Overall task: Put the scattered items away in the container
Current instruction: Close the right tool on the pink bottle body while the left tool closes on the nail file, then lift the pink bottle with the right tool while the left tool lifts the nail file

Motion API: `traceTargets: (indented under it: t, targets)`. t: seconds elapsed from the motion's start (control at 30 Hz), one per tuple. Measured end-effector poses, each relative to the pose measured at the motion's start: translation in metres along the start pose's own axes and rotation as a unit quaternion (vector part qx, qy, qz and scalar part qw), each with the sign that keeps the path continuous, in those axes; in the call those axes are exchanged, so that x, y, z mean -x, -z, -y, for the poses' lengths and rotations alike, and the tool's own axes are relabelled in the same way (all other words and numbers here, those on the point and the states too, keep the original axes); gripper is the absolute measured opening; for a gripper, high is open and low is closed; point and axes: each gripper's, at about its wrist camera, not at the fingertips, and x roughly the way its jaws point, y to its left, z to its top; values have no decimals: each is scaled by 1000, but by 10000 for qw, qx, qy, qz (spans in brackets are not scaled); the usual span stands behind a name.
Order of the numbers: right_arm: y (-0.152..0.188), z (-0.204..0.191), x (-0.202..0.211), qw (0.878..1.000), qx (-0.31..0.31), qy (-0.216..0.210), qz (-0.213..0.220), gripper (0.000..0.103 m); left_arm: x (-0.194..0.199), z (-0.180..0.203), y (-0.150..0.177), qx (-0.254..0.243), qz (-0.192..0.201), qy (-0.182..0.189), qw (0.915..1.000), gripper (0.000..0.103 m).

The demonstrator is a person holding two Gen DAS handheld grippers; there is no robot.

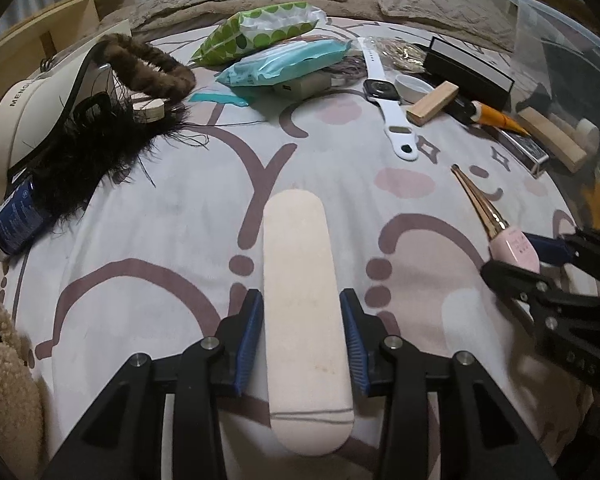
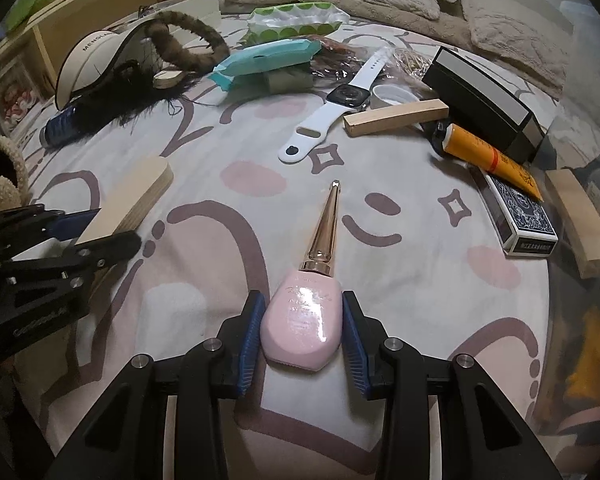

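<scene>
My left gripper (image 1: 302,312) is shut on a long rounded wooden block (image 1: 300,280), which points away from me over the bedspread; the block also shows in the right wrist view (image 2: 136,196). My right gripper (image 2: 303,312) is shut on a pink nail polish bottle (image 2: 300,328) with a long rose-gold cap (image 2: 326,228); the bottle also shows in the left wrist view (image 1: 514,248). The clear plastic container (image 1: 560,40) stands at the right edge, with several items visible through its wall.
Scattered on the bed: white smartwatch (image 1: 384,96), wooden block (image 1: 432,102), black box (image 1: 470,68), orange tube (image 2: 488,156), card deck (image 2: 520,216), tissue packs (image 1: 280,60), visor cap (image 1: 32,120), black feathers (image 1: 100,140), blue bottle (image 1: 16,220). Pillows lie behind.
</scene>
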Motion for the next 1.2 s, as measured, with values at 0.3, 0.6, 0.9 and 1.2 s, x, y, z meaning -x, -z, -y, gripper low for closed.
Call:
traceTargets:
  t: [0.3,0.6,0.9,1.2]
  targets:
    - [-2,4,4,9996,-198,-166,109,39,3,0,-1,121,116,47,9998,34]
    - [-8,5,24,9973,-351,-433,483,39,21,5,2,170,299,310,9989,34]
    - [-10,1,40,9958,-330,-548,656,39,44,11,-1,66,665,540,9963,34]
    - [-4,-5,63,9935,-322,-597,917,39,60,12,5,87,805,614,9948,34]
